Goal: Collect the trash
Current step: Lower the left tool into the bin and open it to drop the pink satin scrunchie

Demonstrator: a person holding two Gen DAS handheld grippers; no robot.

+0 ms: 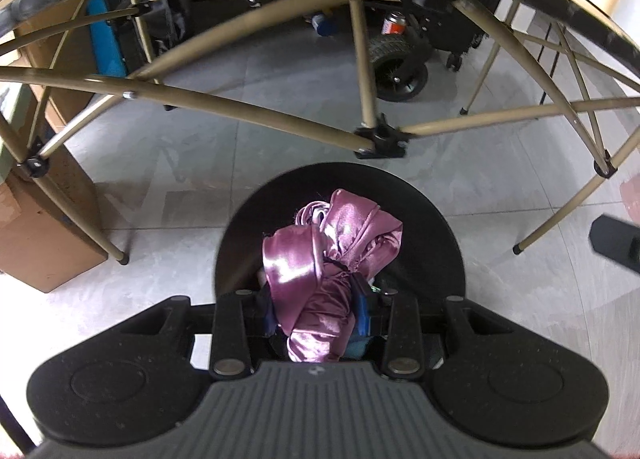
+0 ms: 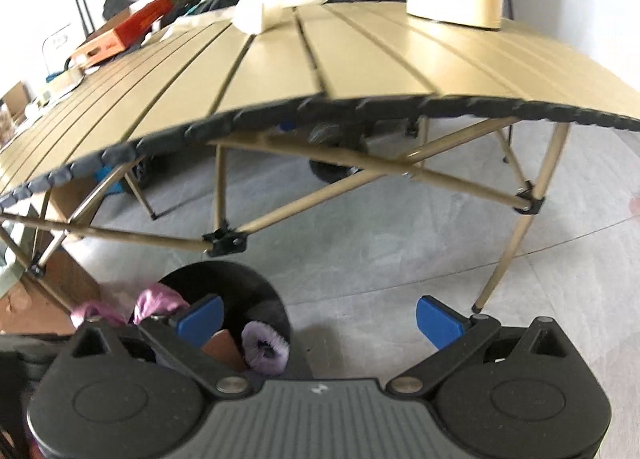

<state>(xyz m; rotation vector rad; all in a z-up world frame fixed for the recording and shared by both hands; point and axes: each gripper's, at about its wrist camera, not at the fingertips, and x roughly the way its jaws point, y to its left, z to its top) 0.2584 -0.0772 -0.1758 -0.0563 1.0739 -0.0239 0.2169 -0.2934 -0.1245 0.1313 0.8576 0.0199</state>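
1. A bundle of pink cloth [image 1: 332, 259] shows a glossy, satin-like sheen with crumpled folds.
2. The table's legs [image 1: 256, 111] are smooth tan metal tubes, joined by matt black plastic connectors [image 1: 382, 141].
3. Its slatted tabletop [image 2: 280, 71] looks smooth and faintly shiny.
4. The floor [image 1: 280, 75] is grey, matt tile.
5. A cardboard box [image 1: 44, 243] looks dull brown.

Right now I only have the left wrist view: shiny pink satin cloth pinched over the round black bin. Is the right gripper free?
Observer: Yes. The right gripper is open, with nothing between its blue pads.
Operator: Anything left on the tabletop?
Observer: A white cylindrical object lies on its side on the tan slatted table.
Operator: Bin empty?
Observer: No. A fluffy lilac item shows inside the round black bin.
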